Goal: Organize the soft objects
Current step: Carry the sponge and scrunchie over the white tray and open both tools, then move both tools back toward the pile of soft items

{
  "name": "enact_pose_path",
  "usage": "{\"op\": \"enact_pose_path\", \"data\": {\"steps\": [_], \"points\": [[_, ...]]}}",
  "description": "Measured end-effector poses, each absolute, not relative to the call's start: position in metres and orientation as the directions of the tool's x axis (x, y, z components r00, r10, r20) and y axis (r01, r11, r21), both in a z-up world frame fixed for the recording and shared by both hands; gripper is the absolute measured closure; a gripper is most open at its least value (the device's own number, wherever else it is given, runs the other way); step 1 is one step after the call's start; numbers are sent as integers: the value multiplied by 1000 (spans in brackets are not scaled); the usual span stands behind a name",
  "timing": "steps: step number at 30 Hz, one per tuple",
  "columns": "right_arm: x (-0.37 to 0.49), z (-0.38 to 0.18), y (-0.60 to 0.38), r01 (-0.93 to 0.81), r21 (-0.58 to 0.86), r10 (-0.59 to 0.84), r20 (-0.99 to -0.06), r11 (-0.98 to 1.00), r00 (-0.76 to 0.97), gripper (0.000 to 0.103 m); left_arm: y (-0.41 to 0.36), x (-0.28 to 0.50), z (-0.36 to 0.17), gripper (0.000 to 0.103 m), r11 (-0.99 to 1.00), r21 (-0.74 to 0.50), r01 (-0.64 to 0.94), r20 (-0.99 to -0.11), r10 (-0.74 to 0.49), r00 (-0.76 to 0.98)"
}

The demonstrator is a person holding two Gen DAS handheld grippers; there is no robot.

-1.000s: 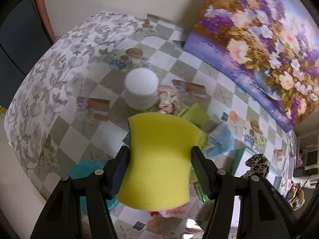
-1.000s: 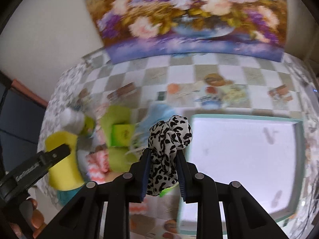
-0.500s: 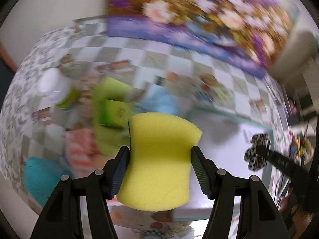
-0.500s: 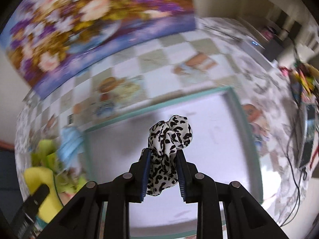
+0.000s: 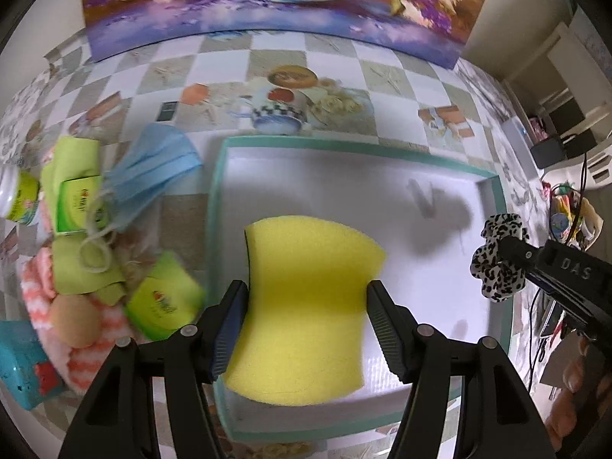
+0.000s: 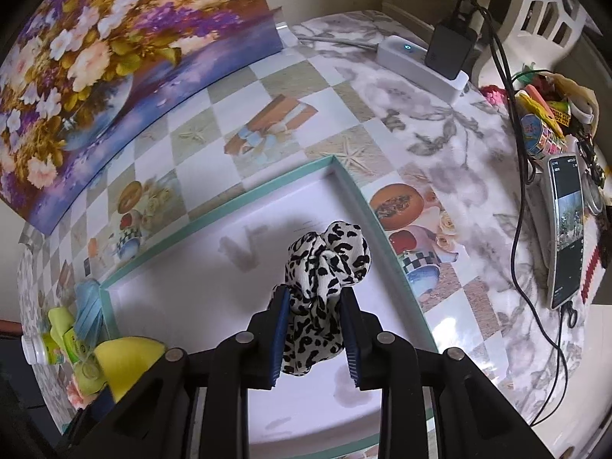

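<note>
My left gripper (image 5: 307,290) is shut on a yellow sponge (image 5: 306,306), which hangs over the near left part of a white tray with a teal rim (image 5: 382,149). My right gripper (image 6: 313,294) is shut on a black-and-white leopard-print scrunchie (image 6: 329,256) above the tray's right half (image 6: 229,206). In the left wrist view the scrunchie (image 5: 497,264) shows at the right, by the tray's right rim. The sponge (image 6: 126,359) shows at the lower left of the right wrist view. Nothing lies inside the tray.
Left of the tray is a pile: a blue face mask (image 5: 153,176), green tissue packs (image 5: 164,302), a pink striped cloth (image 5: 88,359), a beige ball (image 5: 74,323). A flower painting (image 5: 267,0) stands behind. A phone (image 6: 566,229) and power strip (image 6: 420,61) lie right.
Both grippers have swung from over the pile rightwards to above the tray and come lower, rolling as they went. Each has kept its hold, on the sponge and on the scrunchie.
</note>
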State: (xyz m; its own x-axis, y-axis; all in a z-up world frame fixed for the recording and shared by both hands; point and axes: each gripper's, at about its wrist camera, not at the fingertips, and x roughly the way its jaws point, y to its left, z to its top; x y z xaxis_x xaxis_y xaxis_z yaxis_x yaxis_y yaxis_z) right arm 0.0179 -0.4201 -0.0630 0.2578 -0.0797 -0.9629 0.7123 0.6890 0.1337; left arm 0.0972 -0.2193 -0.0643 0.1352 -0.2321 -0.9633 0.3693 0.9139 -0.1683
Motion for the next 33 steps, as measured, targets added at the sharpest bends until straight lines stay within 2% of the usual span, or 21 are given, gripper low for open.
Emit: {"op": "enact_pose_path", "data": {"steps": [7, 9, 10, 11, 13, 16, 19, 25, 33], "points": [[20, -61, -421, 715, 142, -79, -961, 684, 267, 72, -223, 100, -65, 37, 907, -184, 379, -961, -247, 125], [20, -56, -419, 710, 148, -83, -956, 689, 280, 64, -221, 100, -60, 35, 909, -188, 373, -957, -254, 137], [21, -53, -417, 707, 150, -86, -954, 691, 286, 61, -220, 101, -59, 31, 909, -188, 371, -957, -255, 140], [21, -49, -415, 704, 151, -92, -951, 694, 294, 55, -218, 101, -57, 22, 911, -189, 368, -955, -257, 146], [22, -41, -413, 699, 150, -105, -946, 700, 308, 49, -216, 102, -53, 20, 912, -195, 360, -952, -264, 154], [25, -29, -407, 683, 150, -122, -935, 715, 333, 47, -214, 103, -49, 19, 909, -214, 358, -948, -282, 148], [27, -16, -402, 674, 150, -138, -924, 724, 355, 45, -209, 105, -42, 13, 908, -224, 353, -941, -296, 164], [28, 10, -388, 647, 139, -179, -899, 749, 400, 44, -176, 118, -14, 13, 934, -225, 279, -916, -300, 265], [39, 18, -358, 590, 137, -156, -895, 796, 418, 42, -116, 139, -1, 12, 987, -110, 121, -916, -148, 373]]}}
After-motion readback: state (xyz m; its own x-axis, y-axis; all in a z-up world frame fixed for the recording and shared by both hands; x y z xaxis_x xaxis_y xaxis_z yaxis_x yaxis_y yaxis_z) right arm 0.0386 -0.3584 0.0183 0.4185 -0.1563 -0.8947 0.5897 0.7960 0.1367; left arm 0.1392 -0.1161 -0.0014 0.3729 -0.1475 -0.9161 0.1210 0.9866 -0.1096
